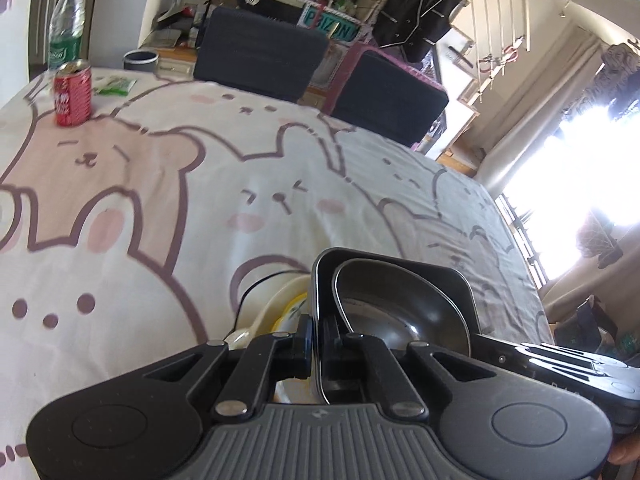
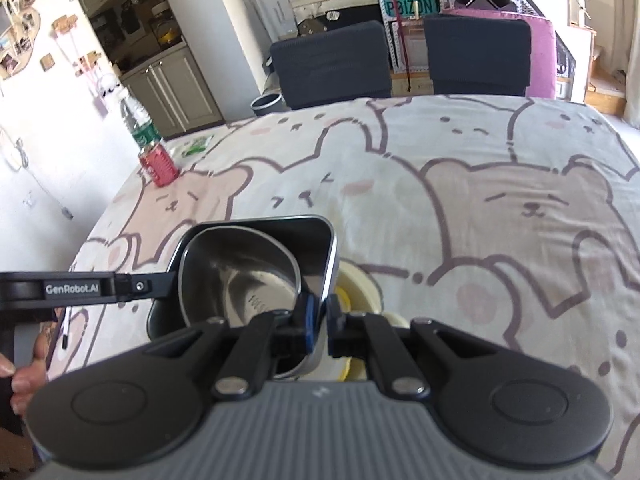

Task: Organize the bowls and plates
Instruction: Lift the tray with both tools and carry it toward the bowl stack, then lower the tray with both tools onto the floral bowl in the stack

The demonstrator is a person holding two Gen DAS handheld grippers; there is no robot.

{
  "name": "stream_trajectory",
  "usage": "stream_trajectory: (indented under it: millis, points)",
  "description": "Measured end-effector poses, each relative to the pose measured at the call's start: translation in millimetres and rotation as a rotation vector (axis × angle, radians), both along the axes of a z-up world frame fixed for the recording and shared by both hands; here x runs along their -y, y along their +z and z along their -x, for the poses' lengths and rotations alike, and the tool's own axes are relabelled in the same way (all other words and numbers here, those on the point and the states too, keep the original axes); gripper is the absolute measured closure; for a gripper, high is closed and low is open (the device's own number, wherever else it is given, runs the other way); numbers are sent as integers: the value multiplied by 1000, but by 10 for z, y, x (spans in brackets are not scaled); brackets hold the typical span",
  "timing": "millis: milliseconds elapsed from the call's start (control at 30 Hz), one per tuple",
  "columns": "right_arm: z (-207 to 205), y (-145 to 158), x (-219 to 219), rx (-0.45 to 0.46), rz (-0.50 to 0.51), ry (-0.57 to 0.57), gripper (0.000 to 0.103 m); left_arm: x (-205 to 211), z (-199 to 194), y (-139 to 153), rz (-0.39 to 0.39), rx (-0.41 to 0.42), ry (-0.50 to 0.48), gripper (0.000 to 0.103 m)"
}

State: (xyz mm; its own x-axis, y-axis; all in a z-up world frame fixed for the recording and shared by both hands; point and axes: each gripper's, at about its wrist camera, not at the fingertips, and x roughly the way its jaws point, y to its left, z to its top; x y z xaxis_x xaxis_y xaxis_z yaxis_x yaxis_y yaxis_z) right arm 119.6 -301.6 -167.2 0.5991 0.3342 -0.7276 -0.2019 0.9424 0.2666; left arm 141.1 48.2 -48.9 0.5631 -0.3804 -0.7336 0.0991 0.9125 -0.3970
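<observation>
While both grippers clamp opposite walls of a dark square tray (image 1: 452,280), it hangs above the bear-print tablecloth (image 1: 200,184). The left gripper (image 1: 317,346) pinches the tray's left rim with narrow jaws; the right gripper (image 2: 323,322) pinches the right rim likewise. Inside the tray sits a steel bowl (image 2: 240,276). A cream-and-yellow dish (image 2: 360,284) lies just beyond on the cloth, likely the next destination. A red can (image 1: 73,94) stands well apart.

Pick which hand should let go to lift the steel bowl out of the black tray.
Left, probably. Left hand-held gripper and right hand-held gripper clamp opposite black tray walls; steel bowl rim lies nearer the left.
</observation>
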Motion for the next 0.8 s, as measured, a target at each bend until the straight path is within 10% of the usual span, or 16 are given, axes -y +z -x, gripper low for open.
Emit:
stream_trajectory:
  millis: [800]
  points:
    - [-70,-274,-151,-105,56,2,96,43,-61,-293,-35,-67,-18,98]
